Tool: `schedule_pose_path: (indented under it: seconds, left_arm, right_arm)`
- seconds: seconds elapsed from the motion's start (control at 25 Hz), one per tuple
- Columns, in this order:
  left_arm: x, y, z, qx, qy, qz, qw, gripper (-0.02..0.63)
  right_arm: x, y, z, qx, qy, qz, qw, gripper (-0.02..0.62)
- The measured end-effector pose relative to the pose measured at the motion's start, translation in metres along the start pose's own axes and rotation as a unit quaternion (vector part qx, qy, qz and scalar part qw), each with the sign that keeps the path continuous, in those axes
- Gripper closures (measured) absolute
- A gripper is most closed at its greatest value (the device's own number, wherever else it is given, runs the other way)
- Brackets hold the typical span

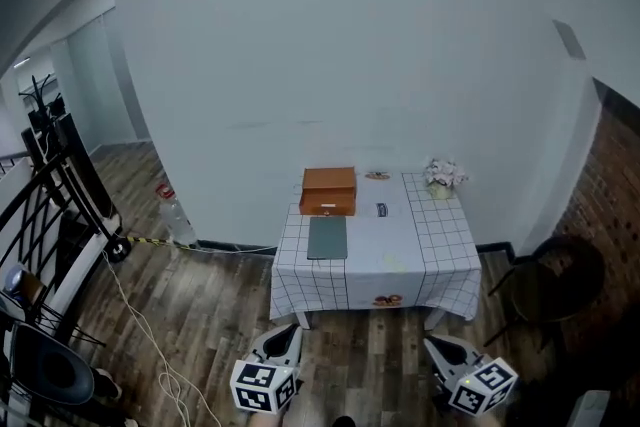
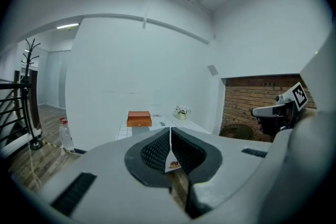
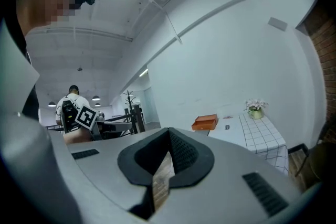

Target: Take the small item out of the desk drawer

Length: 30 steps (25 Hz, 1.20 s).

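Observation:
An orange drawer box (image 1: 328,191) stands at the back left of a table with a white checked cloth (image 1: 440,245); its drawer front looks closed. The box also shows far off in the left gripper view (image 2: 139,118) and the right gripper view (image 3: 205,122). My left gripper (image 1: 289,329) and right gripper (image 1: 431,344) hang low at the bottom of the head view, well short of the table. Both are shut with nothing held: left gripper (image 2: 170,131), right gripper (image 3: 169,131). No item inside the drawer is visible.
On the table lie a grey flat pad (image 1: 327,237), a small dark object (image 1: 381,209) and a flower pot (image 1: 443,175). A water bottle (image 1: 172,213) and a cable (image 1: 140,325) are on the wooden floor at left, a dark chair (image 1: 545,285) at right, black railing (image 1: 45,185) far left.

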State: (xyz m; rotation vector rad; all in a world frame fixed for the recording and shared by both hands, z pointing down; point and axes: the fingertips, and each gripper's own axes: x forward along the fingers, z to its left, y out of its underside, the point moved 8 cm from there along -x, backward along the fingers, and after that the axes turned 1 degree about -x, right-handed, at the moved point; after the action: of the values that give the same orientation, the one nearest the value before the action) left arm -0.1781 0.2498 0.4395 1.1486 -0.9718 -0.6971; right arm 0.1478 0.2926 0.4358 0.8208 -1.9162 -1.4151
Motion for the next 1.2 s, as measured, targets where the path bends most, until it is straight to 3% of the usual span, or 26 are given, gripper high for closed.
schedule_pose_path:
  seconds: [0.24,0.52,0.84,1.2]
  left_arm:
    - [0.027,-0.018,0.055,0.004,-0.001,-0.006,1.0,0.589]
    - [0.054,-0.006,0.077,-0.01,-0.004,0.009,0.9999,0.589]
    - [0.09,-0.015,0.099,-0.012,-0.008,0.023,0.9996,0.589]
    - [0.189,-0.028,0.12,-0.012,-0.015,0.055,0.9983,0.589]
  right_arm:
    - [0.069,-0.012,0.006,-0.007,-0.017,0.003,1.0,0.592]
    - [0.097,0.003,-0.018,0.012,-0.012,0.017,1.0,0.592]
    - [0.146,-0.007,-0.049,0.018,-0.028,0.021,0.999,0.592]
    - [0.22,-0.021,-0.128,0.034,-0.046,0.031,0.998,0.592]
